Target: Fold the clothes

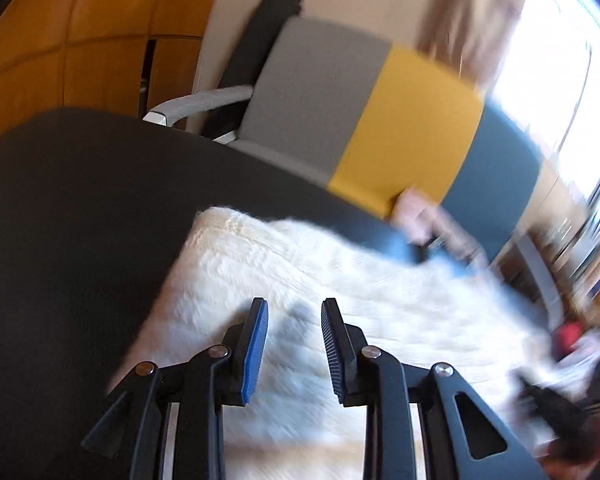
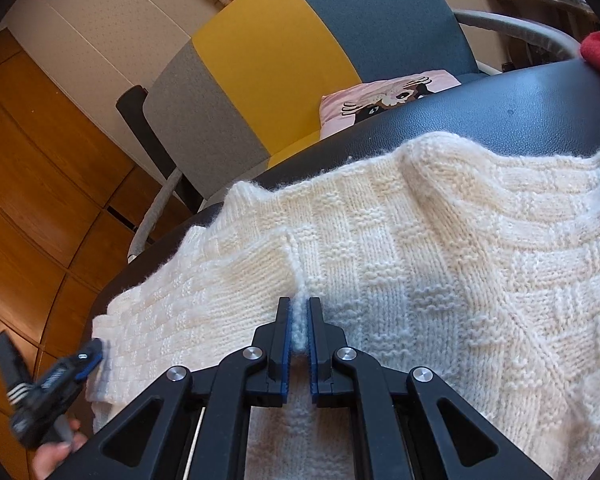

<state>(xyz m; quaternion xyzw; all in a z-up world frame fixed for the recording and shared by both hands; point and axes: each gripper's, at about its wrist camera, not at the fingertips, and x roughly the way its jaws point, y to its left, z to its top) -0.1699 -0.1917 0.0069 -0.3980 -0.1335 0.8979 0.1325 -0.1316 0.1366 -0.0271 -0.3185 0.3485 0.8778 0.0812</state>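
Note:
A cream knitted sweater (image 2: 420, 248) lies spread over a black padded surface (image 2: 500, 116). My right gripper (image 2: 299, 312) is shut on a raised fold of the sweater near its lower middle. In the left wrist view the same sweater (image 1: 300, 280) looks blurred, and my left gripper (image 1: 294, 312) hovers over it, open, with nothing between its fingers. The left gripper (image 2: 90, 354) also shows at the sweater's left edge in the right wrist view, held by a hand (image 2: 52, 456). A blurred hand (image 1: 420, 216) with the other gripper shows at the sweater's far side.
A chair with grey, yellow and blue panels (image 2: 284, 52) stands behind the black surface (image 1: 80, 200), with a pink printed cloth (image 2: 384, 96) on its seat. Wooden cabinet doors (image 2: 32, 168) are at the left. A red object (image 2: 598, 50) sits at the far right edge.

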